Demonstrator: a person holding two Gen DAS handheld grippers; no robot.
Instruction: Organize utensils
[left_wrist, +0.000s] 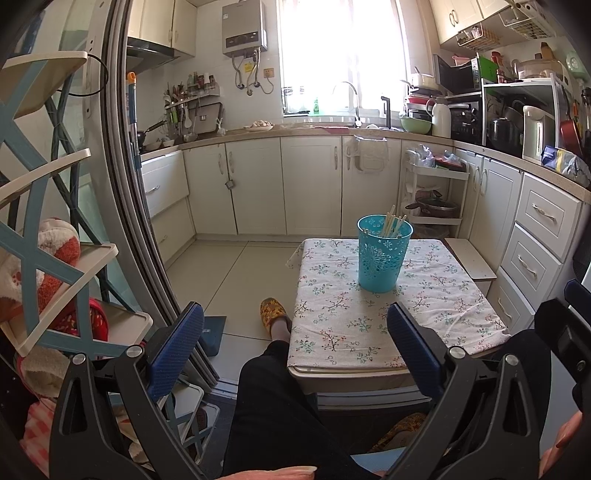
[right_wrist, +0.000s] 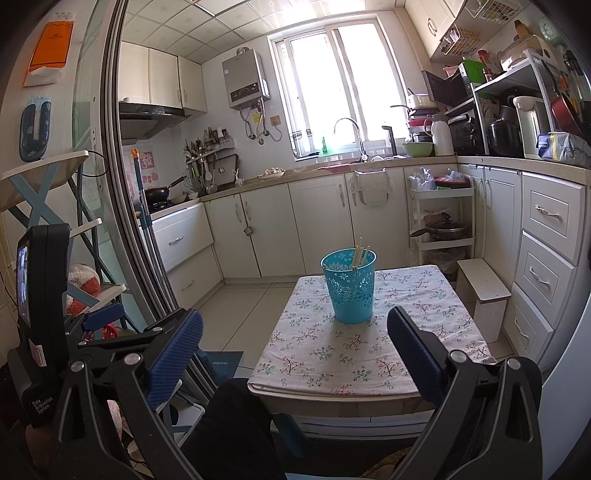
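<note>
A teal perforated plastic cup stands upright on a small table with a floral cloth. Several pale chopsticks stand inside it. The cup also shows in the right wrist view with the chopsticks on the same cloth. My left gripper is open and empty, held back from the table's near edge. My right gripper is open and empty, also short of the table. No loose utensils show on the cloth.
A sliding door frame and a blue-and-cream shelf rack stand at the left. White cabinets and drawers surround the floor. A white stool stands right of the table. The person's leg and slipper lie below the grippers.
</note>
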